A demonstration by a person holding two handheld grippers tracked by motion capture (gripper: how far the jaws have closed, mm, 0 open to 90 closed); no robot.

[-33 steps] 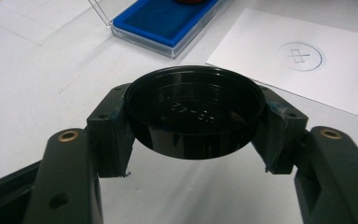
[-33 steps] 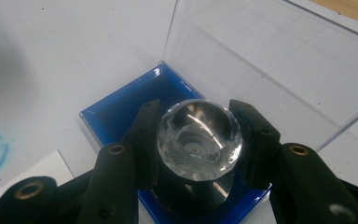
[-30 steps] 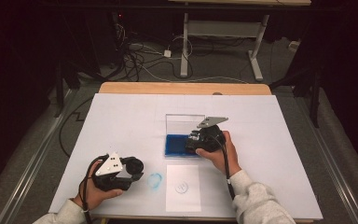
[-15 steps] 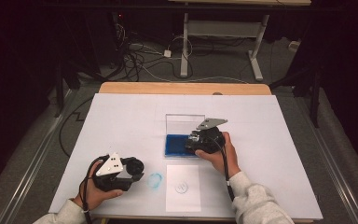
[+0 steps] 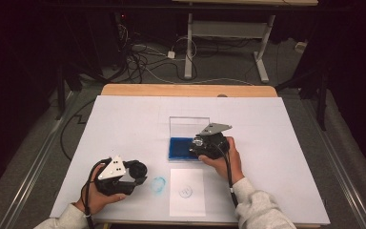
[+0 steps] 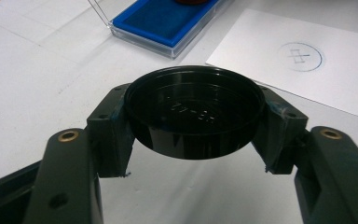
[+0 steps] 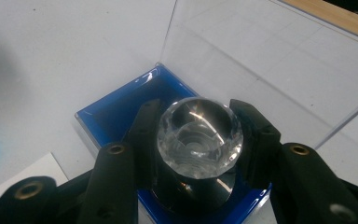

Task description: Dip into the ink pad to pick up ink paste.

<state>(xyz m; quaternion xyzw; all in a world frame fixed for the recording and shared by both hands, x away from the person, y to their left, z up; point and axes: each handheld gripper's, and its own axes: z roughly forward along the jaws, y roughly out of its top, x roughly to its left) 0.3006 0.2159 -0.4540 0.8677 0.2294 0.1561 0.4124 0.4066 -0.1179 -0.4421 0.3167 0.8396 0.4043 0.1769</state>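
Both jaws of the right claw point(image 7: 193, 140) clamp the stamp point(image 7: 198, 137) over the ink pad point(image 7: 121, 116).

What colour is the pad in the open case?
Deep blue; the ink pad shows best in the right gripper view.

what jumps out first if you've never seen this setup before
The open blue ink pad in its clear hinged case at mid-table draws the eye, with the right gripper clamped on a stamp with a faceted clear crystal knob pressed onto it. Nearer the left corner, the left gripper holds a round black plastic cap, beside a white paper sheet with a blue circular stamp mark.
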